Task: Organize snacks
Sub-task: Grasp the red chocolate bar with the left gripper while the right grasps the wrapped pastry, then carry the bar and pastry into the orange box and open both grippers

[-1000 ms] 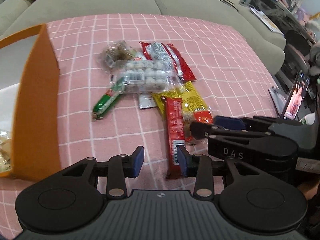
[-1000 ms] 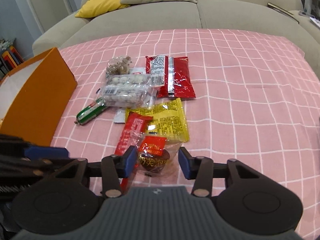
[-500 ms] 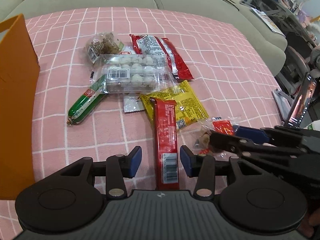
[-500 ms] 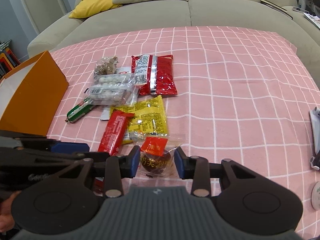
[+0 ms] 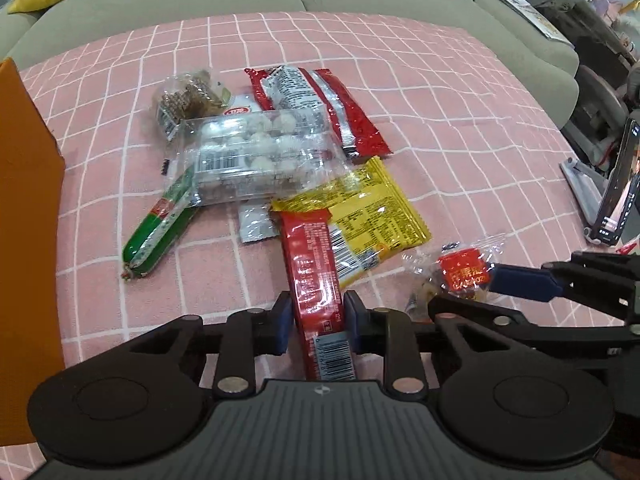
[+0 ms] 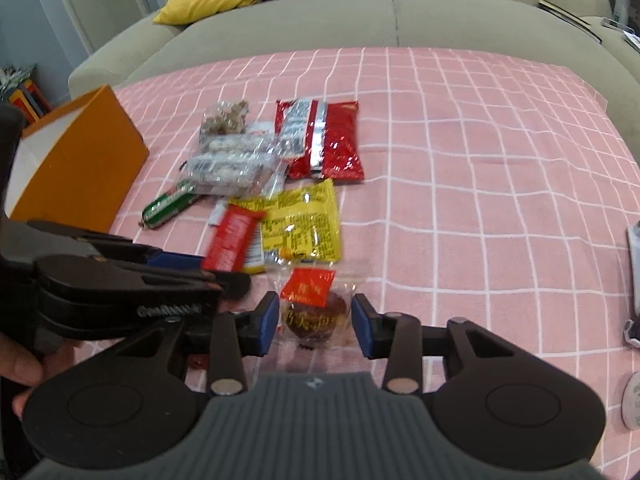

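Observation:
My left gripper (image 5: 316, 320) is shut on the near end of a long red snack bar (image 5: 314, 276), whose far end rests on a yellow packet (image 5: 368, 216). My right gripper (image 6: 314, 322) has its blue pads on both sides of a small clear-wrapped brown cake with a red label (image 6: 310, 308); the wrapper fills the gap. The cake also shows in the left wrist view (image 5: 460, 268). Behind lie a clear tray of white balls (image 5: 260, 156), a green sausage (image 5: 160, 228), a red packet (image 5: 320, 104) and a bag of brown pieces (image 5: 188, 98).
An orange box (image 6: 80, 160) stands at the left on the pink checked cloth (image 6: 480, 160). A beige sofa (image 6: 360, 12) with a yellow cushion runs along the back. A phone on a stand (image 5: 616, 192) is at the right edge.
My left gripper has closed onto the red snack bar and my right gripper has narrowed around the wrapped cake. Both cameras have come lower and closer to the snacks.

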### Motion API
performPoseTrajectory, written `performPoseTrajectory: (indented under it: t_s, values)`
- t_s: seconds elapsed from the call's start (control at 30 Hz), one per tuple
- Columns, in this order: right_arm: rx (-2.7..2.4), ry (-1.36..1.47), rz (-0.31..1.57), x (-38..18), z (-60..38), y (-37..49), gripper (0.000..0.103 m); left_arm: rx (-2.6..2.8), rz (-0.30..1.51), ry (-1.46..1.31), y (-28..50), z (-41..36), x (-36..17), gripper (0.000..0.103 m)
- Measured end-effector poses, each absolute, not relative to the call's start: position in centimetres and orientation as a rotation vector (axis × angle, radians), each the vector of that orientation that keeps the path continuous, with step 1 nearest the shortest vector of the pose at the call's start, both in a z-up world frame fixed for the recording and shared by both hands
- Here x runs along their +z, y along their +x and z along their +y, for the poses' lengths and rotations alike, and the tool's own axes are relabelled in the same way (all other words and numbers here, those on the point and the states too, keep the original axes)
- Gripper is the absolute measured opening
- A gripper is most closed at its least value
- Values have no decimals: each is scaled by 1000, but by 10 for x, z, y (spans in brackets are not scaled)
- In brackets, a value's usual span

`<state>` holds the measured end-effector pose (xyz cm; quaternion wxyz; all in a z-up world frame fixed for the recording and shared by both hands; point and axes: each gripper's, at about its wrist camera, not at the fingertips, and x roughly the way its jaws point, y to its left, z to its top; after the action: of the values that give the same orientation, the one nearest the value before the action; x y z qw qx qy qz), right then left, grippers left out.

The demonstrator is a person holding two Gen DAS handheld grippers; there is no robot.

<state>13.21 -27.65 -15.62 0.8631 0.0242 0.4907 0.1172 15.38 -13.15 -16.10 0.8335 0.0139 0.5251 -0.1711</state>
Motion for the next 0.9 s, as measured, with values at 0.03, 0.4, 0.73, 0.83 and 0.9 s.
performPoseTrajectory:
  t_s: [0.03, 0.4, 0.73, 0.83, 0.9]
  values:
    - [248, 41, 1033, -158, -275, 133, 40, -362, 1110, 31, 153, -130, -160, 28]
    - [237, 56, 1037, -156, -269, 133, 32, -351, 1097, 16, 140, -118, -139, 26]
    - [266, 67, 1018, -135, -245, 111, 32, -323, 1049, -12, 120, -90, -97, 26]
    - [290, 62, 1007, -125, -232, 104, 32, -324, 1028, -13, 110, -79, -81, 26]
    - [309, 63, 1000, -116, -223, 100, 32, -327, 1016, -21, 104, -71, -70, 26]
